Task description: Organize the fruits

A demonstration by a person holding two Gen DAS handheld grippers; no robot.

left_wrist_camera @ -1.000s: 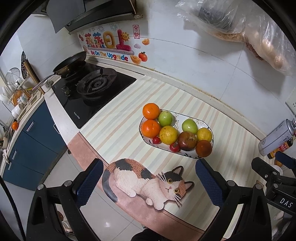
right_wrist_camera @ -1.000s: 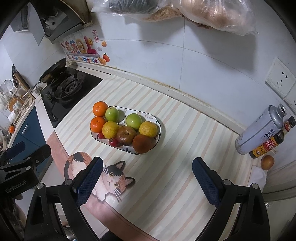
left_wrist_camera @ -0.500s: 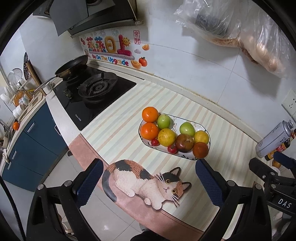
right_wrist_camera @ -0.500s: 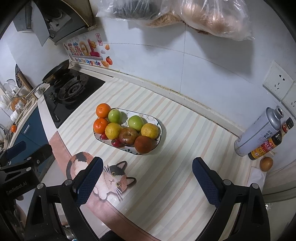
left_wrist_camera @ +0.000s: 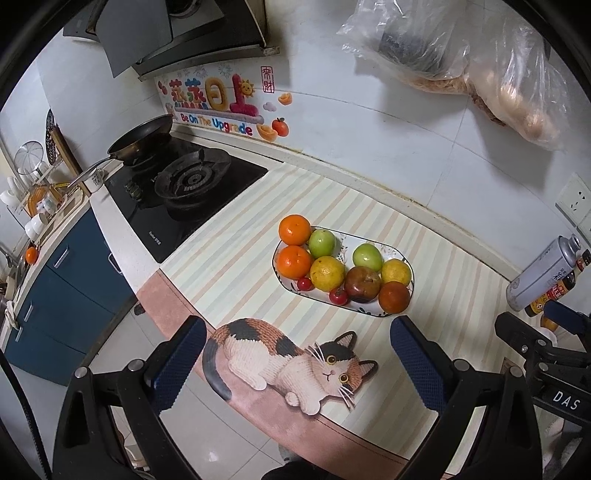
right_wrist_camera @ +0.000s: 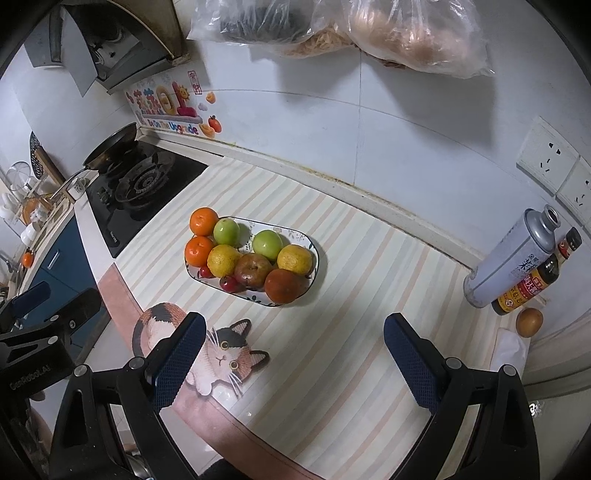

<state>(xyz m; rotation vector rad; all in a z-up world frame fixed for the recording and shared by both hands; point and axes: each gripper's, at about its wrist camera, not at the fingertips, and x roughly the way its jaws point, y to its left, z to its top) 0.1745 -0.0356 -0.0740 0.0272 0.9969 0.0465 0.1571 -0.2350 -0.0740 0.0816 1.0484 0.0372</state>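
An oval patterned plate [left_wrist_camera: 392, 254] [right_wrist_camera: 299, 236] sits on the striped counter mat and holds two oranges [left_wrist_camera: 294, 229], two green apples [left_wrist_camera: 322, 242], two yellow citrus fruits [left_wrist_camera: 327, 273], a dark red apple [left_wrist_camera: 362, 283], a red-brown fruit [left_wrist_camera: 394, 297] and small red fruits [left_wrist_camera: 339, 296]. My left gripper [left_wrist_camera: 295, 363] is open and empty, held back over the cat picture, short of the plate. My right gripper [right_wrist_camera: 291, 360] is open and empty, over the mat in front of the plate.
A gas hob [left_wrist_camera: 188, 184] with a frying pan [left_wrist_camera: 142, 138] lies to the left. A metal can [right_wrist_camera: 511, 254], sauce bottles [right_wrist_camera: 532, 286] and an egg-like object [right_wrist_camera: 529, 322] stand at the right. Plastic bags [right_wrist_camera: 369, 33] hang on the wall above. The counter's front edge [left_wrist_camera: 258, 402] runs below the grippers.
Both grippers have drawn back and up a little from the counter, so the plate looks slightly smaller and farther away. Both stay open. The fruits have not moved.
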